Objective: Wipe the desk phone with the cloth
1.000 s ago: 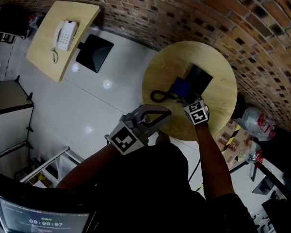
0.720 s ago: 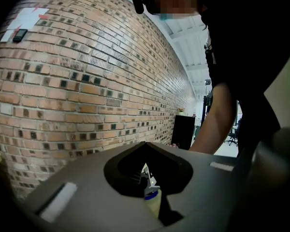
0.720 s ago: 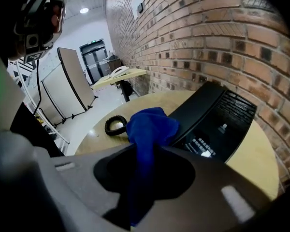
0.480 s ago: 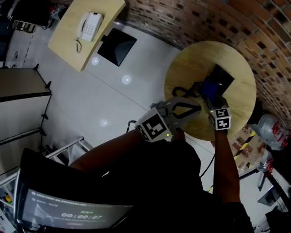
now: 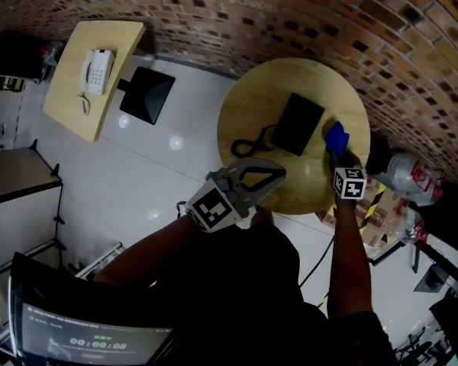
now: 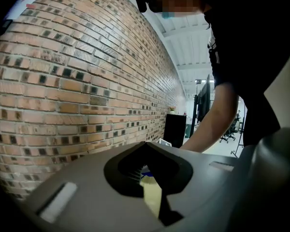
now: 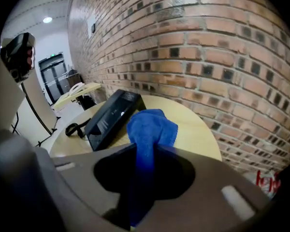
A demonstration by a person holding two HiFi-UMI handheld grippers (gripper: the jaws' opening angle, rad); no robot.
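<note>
my right gripper (image 7: 144, 153) clamps the blue cloth (image 7: 153, 124) just beside the desk phone (image 5: 296, 123); my left gripper (image 6: 146, 148) is pinched together, empty, its body blocking most of its view.

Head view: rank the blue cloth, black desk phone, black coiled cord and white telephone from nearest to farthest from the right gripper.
1. Blue cloth, clamped in the right gripper, at the round table's right edge.
2. Black desk phone, just left, mid-table.
3. Black coiled cord, left of that phone.
4. White telephone, on the rectangular table far left.
</note>
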